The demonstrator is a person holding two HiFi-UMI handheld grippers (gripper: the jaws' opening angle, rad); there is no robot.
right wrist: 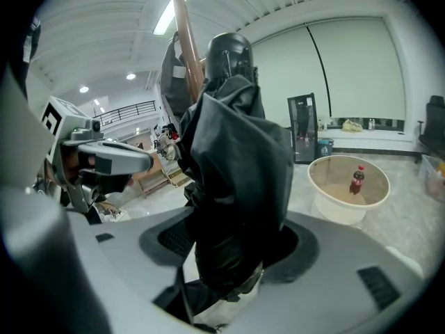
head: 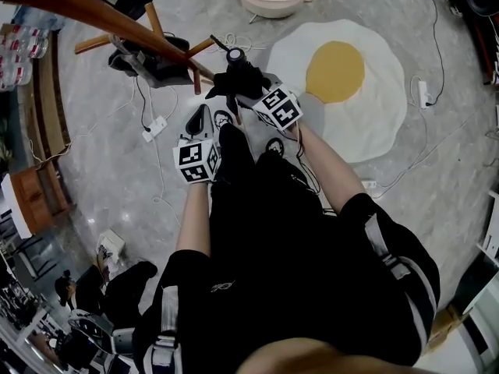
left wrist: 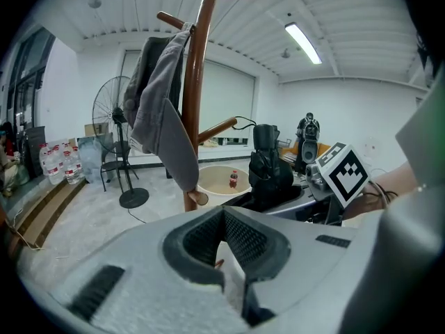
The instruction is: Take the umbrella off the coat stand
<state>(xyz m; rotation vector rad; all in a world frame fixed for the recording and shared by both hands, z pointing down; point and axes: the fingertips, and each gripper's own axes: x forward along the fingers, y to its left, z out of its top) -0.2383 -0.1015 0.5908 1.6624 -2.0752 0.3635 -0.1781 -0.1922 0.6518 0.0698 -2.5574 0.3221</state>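
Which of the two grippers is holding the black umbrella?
The right gripper: its jaws clamp the folded umbrella. The left gripper holds nothing.

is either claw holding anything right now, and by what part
The right claw is shut on the black folded umbrella, gripping its bundled fabric body toward the lower end. The left claw holds nothing.

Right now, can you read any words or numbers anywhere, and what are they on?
No words or numbers can be read.
Marker cubes: only black-and-white squares, no letters.
Bottle in the tub: label too small.
Water bottle packs: labels too blurred.
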